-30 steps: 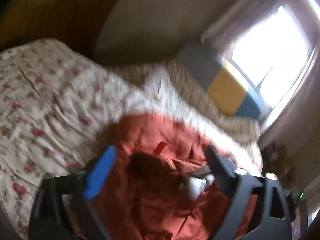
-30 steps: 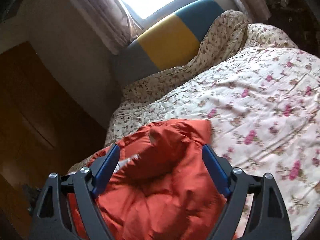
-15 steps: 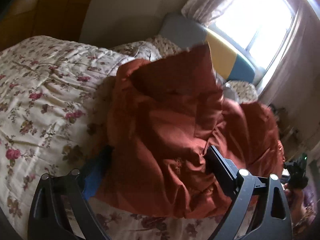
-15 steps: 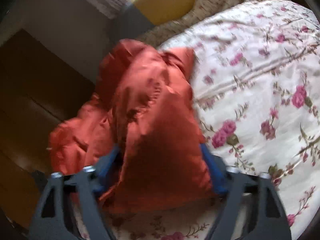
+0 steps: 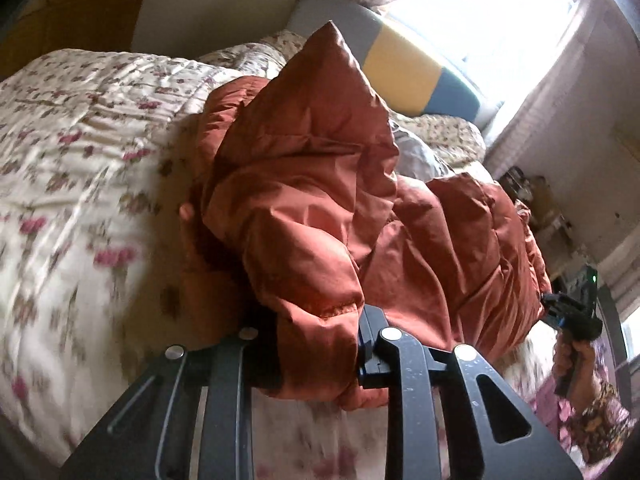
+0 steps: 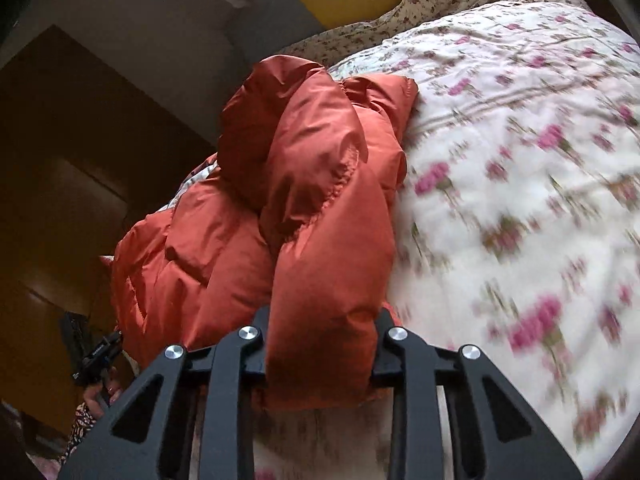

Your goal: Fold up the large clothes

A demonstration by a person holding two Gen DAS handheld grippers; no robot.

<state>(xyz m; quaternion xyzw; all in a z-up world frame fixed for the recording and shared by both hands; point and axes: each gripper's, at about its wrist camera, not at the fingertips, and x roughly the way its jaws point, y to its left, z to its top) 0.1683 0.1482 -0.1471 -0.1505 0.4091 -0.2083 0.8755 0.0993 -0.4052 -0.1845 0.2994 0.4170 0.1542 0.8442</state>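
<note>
A puffy rust-orange jacket lies bunched on the floral bedspread. My left gripper is shut on a thick fold of the jacket, which hides the fingertips. In the right wrist view the same jacket rises in a heap, and my right gripper is shut on another padded fold of it, just above the bedspread. The right gripper also shows in the left wrist view, held in a hand at the jacket's far edge.
A headboard in grey, yellow and blue stands under a bright window. Floral pillows lie by the headboard. A dark wooden wardrobe stands beside the bed. Cluttered shelves are at the right wall.
Both grippers have closed on folds of the jacket and pulled it toward the cameras. The jacket went from lying low between open jaws to a raised, bunched heap.
</note>
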